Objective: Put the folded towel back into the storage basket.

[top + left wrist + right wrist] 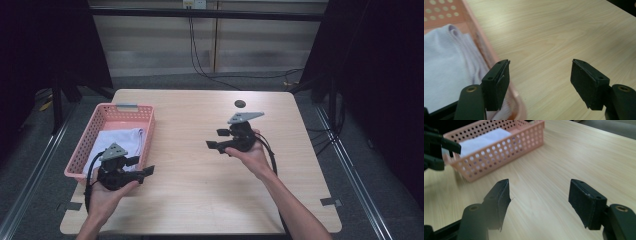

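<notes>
- Left gripper (134, 171), lower left of the high view: jaws apart, nothing between the pads. It sits over the near right corner of the basket (146, 131).
- In the left gripper view its gap (540, 83) spans bare tabletop; one pad overlaps the basket rim (520, 106), the other is over open wood.
- Right gripper (217, 138), centre of the high view: jaws apart, empty, held over bare table (200, 195), well apart from the basket.
- In the right gripper view, plain wood lies between the pads (539, 203); the basket (506, 150) is at upper left, the left gripper (439, 147) at its end.
- Room: table centre and right half are open; edges straight, corners rounded. Small dark round spot (240, 104) near the far edge.
- Basket: pink plastic, rectangular, walls perforated with round holes, along the table's left edge.
- Cloth (119, 140) lies inside the basket: white, soft, folded, ribbed hem visible in the left gripper view (446, 67).
- Table: pale wood grain, smooth. Pads: black, flat, blocky.
</notes>
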Motion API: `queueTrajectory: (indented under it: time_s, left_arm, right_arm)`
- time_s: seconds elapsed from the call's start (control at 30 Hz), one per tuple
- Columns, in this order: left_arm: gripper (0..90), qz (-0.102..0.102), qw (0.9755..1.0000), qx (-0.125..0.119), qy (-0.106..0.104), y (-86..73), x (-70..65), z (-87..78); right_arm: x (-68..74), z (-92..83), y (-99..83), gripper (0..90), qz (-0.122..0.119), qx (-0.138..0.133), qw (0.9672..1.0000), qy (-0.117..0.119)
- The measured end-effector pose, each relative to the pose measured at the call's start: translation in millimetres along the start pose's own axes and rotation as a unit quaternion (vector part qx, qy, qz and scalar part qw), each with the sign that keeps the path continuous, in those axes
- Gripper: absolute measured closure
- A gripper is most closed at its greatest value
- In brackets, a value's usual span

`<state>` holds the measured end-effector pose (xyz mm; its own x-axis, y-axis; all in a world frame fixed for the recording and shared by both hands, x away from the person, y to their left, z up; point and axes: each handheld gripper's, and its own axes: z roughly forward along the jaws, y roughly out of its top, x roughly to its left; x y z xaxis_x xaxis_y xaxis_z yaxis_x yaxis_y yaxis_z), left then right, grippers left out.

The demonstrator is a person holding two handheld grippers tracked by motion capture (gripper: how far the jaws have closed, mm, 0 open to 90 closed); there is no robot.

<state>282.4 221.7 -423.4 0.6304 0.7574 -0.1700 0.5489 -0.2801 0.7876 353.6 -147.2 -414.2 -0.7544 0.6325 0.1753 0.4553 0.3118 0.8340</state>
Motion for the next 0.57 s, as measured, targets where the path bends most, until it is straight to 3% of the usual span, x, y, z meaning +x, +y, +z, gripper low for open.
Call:
queueTrajectory:
  time_s: [0.03,0.2,0.27,0.33,0.37,0.5,0.57]
  left_arm:
    - [29.4,0.005,0.9999,0.0,-0.009,0.3,-5.6,4.8]
    - [30.1,0.031,0.9992,0.022,-0.014,2.4,-29.1,25.2]
    - [30.0,0.025,0.9994,0.018,-0.015,2.1,-37.6,32.9]
    - [30.1,0.009,0.9994,0.012,-0.032,-1.8,-43.5,38.7]
    - [31.2,0.008,0.9995,0.011,-0.028,-4.0,-47.0,40.5]
    - [30.3,0.044,0.9981,0.031,-0.03,-17.2,-58.0,48.7]
    - [30.4,0.045,0.9972,0.048,-0.036,-26.7,-59.6,55.1]
  right_arm:
    - [-0.5,-7.3,-6.5,32.8,0.002,0.002,1.0,-0.005]
    - [-1.4,-45.2,-41.4,32.3,0.026,-0.004,0.9994,-0.025]
    - [-0.4,-57.1,-54.4,32.1,0.027,0.003,0.9988,-0.039]
    - [1.1,-69.0,-68.1,31.7,0.032,0.006,0.9984,-0.045]
    - [1.6,-74.9,-75.4,31.6,0.039,0.001,0.998,-0.05]
    - [4.7,-92.1,-102.3,29.9,0.054,0.004,0.9961,-0.069]
    - [4.8,-97.9,-111.1,28.4,0.056,0.002,0.9957,-0.075]
